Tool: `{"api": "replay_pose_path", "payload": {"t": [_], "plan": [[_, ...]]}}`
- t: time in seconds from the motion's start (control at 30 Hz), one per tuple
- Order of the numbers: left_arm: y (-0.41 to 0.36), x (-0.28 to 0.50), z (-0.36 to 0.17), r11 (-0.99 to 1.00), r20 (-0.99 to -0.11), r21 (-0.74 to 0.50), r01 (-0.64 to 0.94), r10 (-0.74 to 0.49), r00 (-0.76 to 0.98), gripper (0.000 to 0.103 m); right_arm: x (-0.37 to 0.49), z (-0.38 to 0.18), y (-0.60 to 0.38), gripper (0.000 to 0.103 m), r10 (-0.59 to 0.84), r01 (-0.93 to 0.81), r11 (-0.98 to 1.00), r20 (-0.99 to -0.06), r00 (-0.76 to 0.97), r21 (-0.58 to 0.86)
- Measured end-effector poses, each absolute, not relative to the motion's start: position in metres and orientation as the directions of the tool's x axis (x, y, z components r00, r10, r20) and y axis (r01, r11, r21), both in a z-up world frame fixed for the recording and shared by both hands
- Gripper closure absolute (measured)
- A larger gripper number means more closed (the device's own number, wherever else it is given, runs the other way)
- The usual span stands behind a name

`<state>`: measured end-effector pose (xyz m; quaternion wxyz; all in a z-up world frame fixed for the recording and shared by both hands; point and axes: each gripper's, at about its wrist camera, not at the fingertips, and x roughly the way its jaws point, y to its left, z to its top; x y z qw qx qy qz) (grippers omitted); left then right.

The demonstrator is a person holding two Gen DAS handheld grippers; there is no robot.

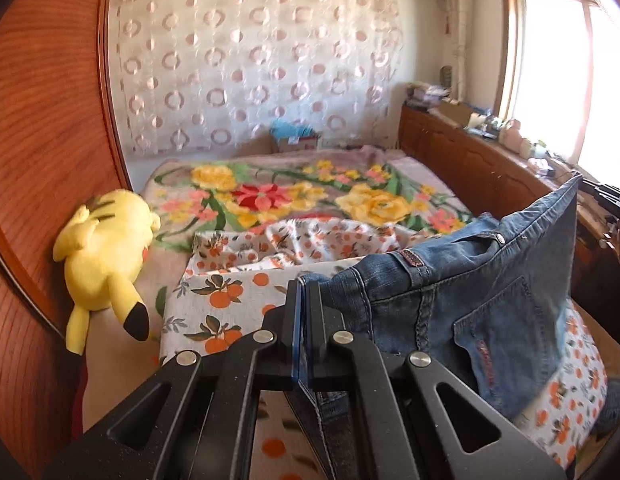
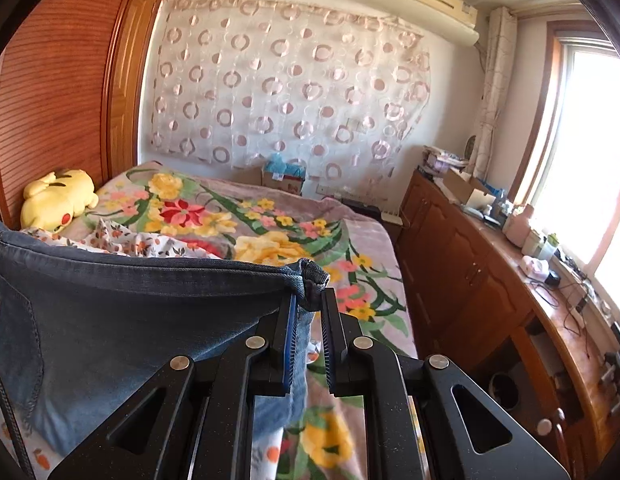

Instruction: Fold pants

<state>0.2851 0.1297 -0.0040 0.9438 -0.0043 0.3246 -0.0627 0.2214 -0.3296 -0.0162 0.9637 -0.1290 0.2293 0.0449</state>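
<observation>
Against the far wall, a cardboard box holds something blue, contents unclear. I've got the jeans stretched above the bed: left tongs clamped on one edge, right tongs clamped on the opposite corner.

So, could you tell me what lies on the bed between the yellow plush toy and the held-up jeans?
In the left wrist view, the orange-print sheet lies rumpled between the yellow plush toy and the jeans; nothing else shows there.
</observation>
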Motion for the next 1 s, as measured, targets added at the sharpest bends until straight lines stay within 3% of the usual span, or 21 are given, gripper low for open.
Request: {"api": "replay_pose_path", "payload": {"t": [0.37, 0.6, 0.77, 0.87, 1.0], "plan": [[0.148, 0.35, -0.067, 0.996, -0.694, -0.066, 0.065, -0.093, 0.714, 0.101, 0.339, -0.071, -0.294, 0.091, 0.013, -0.2, 0.946, -0.586, 0.81, -0.256], [0.148, 0.36, -0.091, 0.996, -0.719, -0.068, 0.059, -0.09, 0.689, 0.1, 0.419, -0.073, -0.28, 0.091, 0.013, -0.216, 0.95, -0.663, 0.748, -0.224], [0.147, 0.36, -0.09, 0.996, -0.717, -0.072, 0.057, -0.092, 0.691, 0.1, 0.429, -0.066, -0.286, 0.091, 0.019, -0.211, 0.956, -0.677, 0.736, -0.202], [0.146, 0.358, -0.085, 0.996, -0.708, -0.07, 0.047, -0.083, 0.701, 0.1, 0.422, -0.06, -0.29, 0.079, 0.008, -0.184, 0.964, -0.672, 0.74, -0.19], [0.145, 0.349, -0.074, 0.998, -0.694, -0.062, 0.033, -0.067, 0.717, 0.092, 0.406, -0.06, -0.287, 0.073, 0.012, -0.171, 0.968, -0.648, 0.761, -0.184]]}}
